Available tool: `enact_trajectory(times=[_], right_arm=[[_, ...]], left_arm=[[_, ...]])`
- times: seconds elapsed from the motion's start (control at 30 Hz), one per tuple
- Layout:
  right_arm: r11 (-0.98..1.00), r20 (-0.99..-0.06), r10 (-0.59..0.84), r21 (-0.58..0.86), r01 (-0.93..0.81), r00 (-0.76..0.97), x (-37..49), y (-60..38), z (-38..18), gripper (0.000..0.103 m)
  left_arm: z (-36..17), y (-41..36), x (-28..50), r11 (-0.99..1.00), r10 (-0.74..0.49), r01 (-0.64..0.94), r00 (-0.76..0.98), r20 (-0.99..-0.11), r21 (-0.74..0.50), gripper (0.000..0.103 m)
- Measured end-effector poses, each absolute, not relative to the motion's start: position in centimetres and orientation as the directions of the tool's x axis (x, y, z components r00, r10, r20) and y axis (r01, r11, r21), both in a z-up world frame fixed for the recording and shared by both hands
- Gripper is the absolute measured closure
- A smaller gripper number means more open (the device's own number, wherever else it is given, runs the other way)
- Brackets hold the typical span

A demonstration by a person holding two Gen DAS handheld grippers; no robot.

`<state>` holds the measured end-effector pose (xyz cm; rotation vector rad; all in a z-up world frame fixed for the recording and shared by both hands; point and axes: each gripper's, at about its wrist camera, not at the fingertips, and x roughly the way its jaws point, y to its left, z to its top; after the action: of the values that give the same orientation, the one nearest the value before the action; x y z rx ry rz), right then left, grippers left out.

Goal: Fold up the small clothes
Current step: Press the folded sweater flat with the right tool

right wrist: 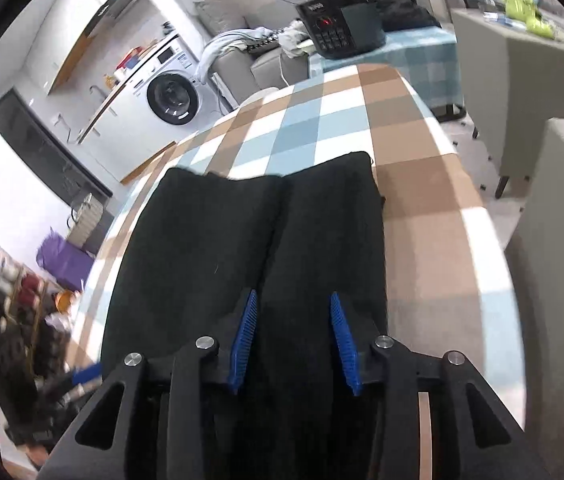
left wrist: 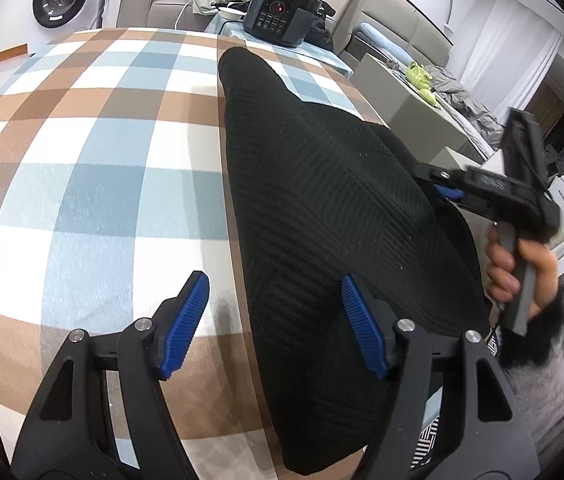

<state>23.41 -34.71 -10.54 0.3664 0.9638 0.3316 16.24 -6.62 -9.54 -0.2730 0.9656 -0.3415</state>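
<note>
A black knit garment (right wrist: 266, 240) lies doubled lengthwise along the checked table's (left wrist: 94, 152) right edge, further folds likely left; left gripper (left wrist: 274, 324) and right gripper (right wrist: 294, 340) both hover apart, holding nothing.

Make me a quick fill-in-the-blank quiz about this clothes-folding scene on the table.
1. The garment on the checked cloth is coloured ____.
2. The left hand-held gripper has ____ jaws.
3. Behind the table, the white appliance with the round door is a ____ machine.
4. The gripper pads are coloured ____.

Missing words: black; open; washing; blue
</note>
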Motion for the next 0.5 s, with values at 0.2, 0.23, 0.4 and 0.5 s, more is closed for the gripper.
enact_trajectory(times=[0.2,0.23,0.4,0.5], right_arm=[[0.925,-0.742,0.375,0.339,-0.172,0.556,26.0,-33.0,-10.2,0.098],[0.930,-0.707,0.367,0.300,-0.213,0.605,25.3,-32.6,-9.0,0.098],[0.980,-0.780,0.196,0.167,-0.103,0.594,26.8,-32.7,-10.3,0.098],[0.970,-0.799,0.226,0.236,-0.056,0.557,26.8,-34.0,-11.5,0.090]], left_arm=[[-9.0,-6.6,17.1,0.913,-0.400,0.161,0.536,-0.743,-0.376,0.037],[-8.8,-6.6,17.2,0.913,-0.400,0.163,0.542,-0.739,-0.375,0.037],[-9.0,-7.0,17.7,0.911,-0.406,0.167,0.536,-0.741,-0.378,0.037],[-9.1,-7.2,17.4,0.914,-0.401,0.174,0.536,-0.743,-0.367,0.037]])
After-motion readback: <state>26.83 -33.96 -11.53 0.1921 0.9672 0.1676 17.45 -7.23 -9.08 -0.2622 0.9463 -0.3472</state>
